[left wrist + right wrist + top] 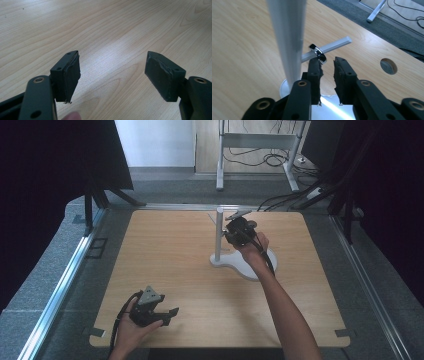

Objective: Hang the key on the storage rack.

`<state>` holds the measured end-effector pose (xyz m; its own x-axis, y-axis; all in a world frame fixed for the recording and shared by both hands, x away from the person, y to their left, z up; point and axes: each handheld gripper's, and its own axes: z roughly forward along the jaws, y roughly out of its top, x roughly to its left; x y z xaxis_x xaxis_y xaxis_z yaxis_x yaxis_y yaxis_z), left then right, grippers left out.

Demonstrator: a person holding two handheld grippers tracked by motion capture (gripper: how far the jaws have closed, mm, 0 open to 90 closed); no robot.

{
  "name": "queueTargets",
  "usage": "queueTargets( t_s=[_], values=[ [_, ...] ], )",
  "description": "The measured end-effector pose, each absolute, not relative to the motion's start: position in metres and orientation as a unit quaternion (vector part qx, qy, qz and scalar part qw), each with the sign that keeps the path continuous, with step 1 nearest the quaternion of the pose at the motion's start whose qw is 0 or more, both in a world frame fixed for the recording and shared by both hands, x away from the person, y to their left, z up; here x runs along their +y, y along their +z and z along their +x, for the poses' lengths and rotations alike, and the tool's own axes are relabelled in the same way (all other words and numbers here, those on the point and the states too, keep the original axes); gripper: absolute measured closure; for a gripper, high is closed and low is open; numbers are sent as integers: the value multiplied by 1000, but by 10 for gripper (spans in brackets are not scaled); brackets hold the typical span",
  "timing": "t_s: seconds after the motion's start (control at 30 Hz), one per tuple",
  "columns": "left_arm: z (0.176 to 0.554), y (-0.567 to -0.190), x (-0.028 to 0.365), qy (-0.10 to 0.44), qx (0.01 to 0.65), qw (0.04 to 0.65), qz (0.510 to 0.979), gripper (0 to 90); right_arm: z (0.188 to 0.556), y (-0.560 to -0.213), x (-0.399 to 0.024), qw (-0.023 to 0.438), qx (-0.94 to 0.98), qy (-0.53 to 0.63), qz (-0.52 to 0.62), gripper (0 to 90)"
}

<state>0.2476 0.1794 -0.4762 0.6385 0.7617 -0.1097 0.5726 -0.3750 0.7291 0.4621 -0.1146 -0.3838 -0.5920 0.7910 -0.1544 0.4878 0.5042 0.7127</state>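
My right claw stands slightly parted just below the ring on the stand's peg, my left claw spread over the worktop.

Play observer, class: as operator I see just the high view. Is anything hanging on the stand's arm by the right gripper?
Observer: Yes. The right gripper view shows a shiny ring threaded on the arm.
Operator: Is the right gripper holding it?
Observer: No. The right gripper has a narrow gap between its jaws, and the ring sits at one jaw's tip, not between the pads. I cannot tell whether it touches that tip.
Operator: And the left gripper?
Observer: The left gripper is wide open over the table, with nothing between its jaws.
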Motion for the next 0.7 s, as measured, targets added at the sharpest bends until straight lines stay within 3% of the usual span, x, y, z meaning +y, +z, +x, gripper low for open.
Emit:
queueTargets(
  t_s=[0.13, 0.7],
  values=[
    [247, -477, 177, 123, 405, 382, 821, 288, 454, -380, -115, 232, 839, 318, 376, 684],
    [247, -477, 178, 124, 407, 379, 821, 289, 428, -378, -133, 207, 827, 364, 375, 618]
  ],
)
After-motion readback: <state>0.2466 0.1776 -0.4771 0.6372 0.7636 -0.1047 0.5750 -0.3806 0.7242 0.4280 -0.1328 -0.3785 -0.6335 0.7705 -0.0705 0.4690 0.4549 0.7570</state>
